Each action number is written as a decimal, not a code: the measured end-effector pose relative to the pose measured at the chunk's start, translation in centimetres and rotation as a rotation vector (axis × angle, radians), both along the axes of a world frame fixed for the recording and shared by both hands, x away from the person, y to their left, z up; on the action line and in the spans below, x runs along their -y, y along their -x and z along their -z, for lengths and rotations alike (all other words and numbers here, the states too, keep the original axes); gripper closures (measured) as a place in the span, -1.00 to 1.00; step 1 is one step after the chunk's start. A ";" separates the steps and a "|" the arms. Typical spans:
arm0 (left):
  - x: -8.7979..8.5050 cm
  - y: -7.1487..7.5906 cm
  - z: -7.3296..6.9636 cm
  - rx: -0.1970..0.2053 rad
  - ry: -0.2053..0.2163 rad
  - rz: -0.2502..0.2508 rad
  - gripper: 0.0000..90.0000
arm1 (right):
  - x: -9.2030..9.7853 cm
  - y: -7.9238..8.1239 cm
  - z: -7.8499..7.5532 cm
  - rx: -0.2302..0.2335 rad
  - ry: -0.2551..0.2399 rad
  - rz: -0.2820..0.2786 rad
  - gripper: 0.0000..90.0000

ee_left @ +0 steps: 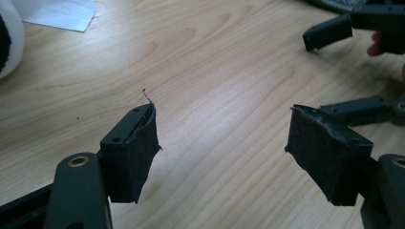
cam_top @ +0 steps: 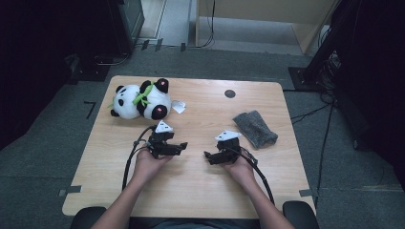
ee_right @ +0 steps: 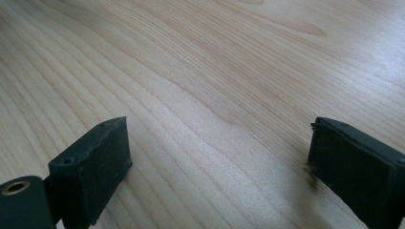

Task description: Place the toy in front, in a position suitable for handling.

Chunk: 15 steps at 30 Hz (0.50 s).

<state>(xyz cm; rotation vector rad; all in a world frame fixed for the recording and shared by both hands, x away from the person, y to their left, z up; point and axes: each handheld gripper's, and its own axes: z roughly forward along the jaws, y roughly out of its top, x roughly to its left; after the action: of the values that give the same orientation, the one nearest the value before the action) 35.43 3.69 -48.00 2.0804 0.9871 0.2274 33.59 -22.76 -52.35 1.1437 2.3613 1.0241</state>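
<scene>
**Two open grippers face each other over bare wood**

The person's left gripper [cam_top: 183, 146] sits near the middle of the wooden table [cam_top: 200, 186], held in the left hand [cam_top: 149, 164], with its jaws pointing toward the right side of the high view. In the left gripper view its jaws stand well apart, their black pads [ee_left: 138, 152] frayed at the edges, and nothing lies between them but wood grain. The right gripper [cam_top: 206, 156] points the opposite way, so the two sets of jaws aim at each other across a short stretch of bare tabletop. It is held in the right hand [cam_top: 241, 169], and in the right gripper view its jaws are also spread wide with only the table surface between them. The left gripper view shows the right gripper farther off [ee_left: 329, 33], its dark jaws apart above the wood.

The plush panda [cam_top: 141, 100] lies on its side at the far left part of the table, just beyond the left gripper and apart from it. A small white tag [cam_top: 178, 106] rests on the wood beside the panda. A grey cloth [cam_top: 255, 128] lies crumpled at the far right, near the right gripper but not touching it. A dark round grommet [cam_top: 229, 93] sits in the tabletop near the far edge. A black cable [cam_top: 129, 162] trails from the left gripper back along the forearm.
</scene>
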 end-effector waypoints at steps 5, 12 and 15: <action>-0.4 -0.8 -1.3 0.026 -0.005 -0.007 -0.43 | -0.1 -0.1 -0.1 -0.013 0.010 0.001 -0.84; -1.9 -1.7 -2.6 0.031 -0.016 -0.016 -0.32 | -0.1 -0.2 -0.5 -0.023 0.014 0.034 -0.67; -2.7 -2.2 -3.0 0.028 0.014 -0.021 -0.29 | 0.0 -0.3 -0.6 -0.030 0.016 0.043 -0.61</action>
<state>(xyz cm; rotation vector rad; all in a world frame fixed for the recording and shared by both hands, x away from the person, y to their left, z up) 37.66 6.38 -44.97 2.0497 0.9917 0.2598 33.85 -22.71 -51.73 1.2070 2.3529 0.9789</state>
